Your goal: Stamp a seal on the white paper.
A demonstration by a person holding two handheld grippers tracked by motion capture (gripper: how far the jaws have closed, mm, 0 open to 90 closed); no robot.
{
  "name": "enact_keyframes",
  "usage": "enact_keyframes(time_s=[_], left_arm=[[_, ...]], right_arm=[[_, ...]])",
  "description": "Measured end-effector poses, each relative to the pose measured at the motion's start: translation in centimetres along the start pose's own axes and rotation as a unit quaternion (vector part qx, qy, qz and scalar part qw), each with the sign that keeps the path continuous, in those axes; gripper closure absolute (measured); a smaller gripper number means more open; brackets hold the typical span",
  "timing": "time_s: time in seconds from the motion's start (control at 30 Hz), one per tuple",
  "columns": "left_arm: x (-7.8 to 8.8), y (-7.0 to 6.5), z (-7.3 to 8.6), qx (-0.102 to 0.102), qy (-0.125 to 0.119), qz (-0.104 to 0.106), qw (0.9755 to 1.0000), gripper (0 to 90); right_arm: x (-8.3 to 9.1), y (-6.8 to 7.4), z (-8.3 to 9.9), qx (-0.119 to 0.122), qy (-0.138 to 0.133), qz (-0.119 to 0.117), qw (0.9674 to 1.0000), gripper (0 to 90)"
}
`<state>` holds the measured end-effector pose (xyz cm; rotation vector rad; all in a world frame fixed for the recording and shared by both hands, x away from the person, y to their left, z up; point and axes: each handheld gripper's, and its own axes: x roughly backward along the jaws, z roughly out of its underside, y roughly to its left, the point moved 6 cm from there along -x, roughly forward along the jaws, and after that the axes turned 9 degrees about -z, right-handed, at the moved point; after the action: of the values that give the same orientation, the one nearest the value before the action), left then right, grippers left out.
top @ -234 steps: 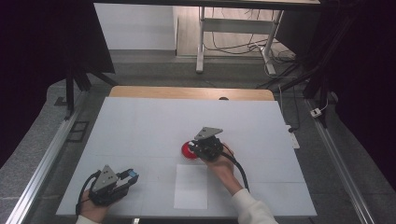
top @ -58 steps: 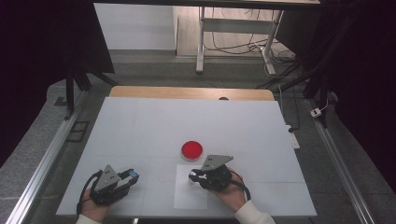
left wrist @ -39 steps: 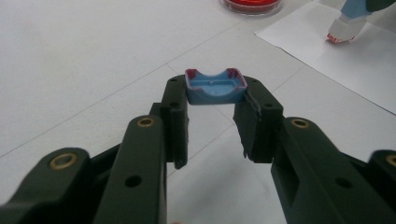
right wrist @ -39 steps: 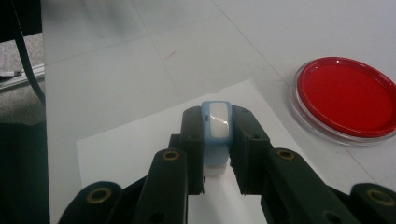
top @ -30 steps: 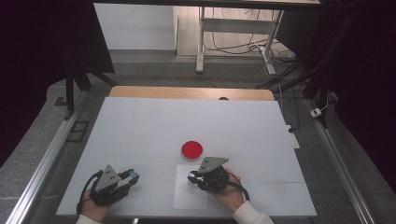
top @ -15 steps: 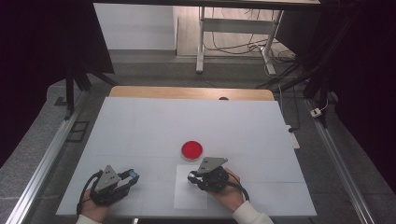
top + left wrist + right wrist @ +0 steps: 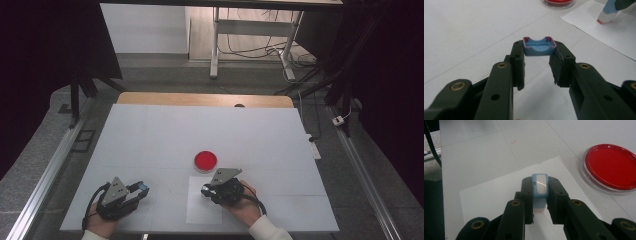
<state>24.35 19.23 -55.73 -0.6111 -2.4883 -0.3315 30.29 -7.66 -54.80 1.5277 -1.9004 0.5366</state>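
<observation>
Red-filled clear dish point(image 7: 205, 160) beside paper point(image 7: 203, 207)

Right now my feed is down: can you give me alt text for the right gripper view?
The right tongs are shut on a light blue stamp held upright over a white sheet of paper on the white table. A round dish of red ink sits to the right, just off the paper.

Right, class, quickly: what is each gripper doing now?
Left gripper: closed on the blue cap.
Right gripper: closed on the blue stamp, over the white paper.
</observation>
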Motion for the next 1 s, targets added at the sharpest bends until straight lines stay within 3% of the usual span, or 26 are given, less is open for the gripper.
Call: enact_keyframes(time_s=[1.0], left_arm=[[0.00,-0.07,0.00,0.000,0.000,-0.002,1.0000,65.5]], right_arm=[[-0.11,0.03,-0.01,-0.002,0.011,0.003,0.9999,76.3]])
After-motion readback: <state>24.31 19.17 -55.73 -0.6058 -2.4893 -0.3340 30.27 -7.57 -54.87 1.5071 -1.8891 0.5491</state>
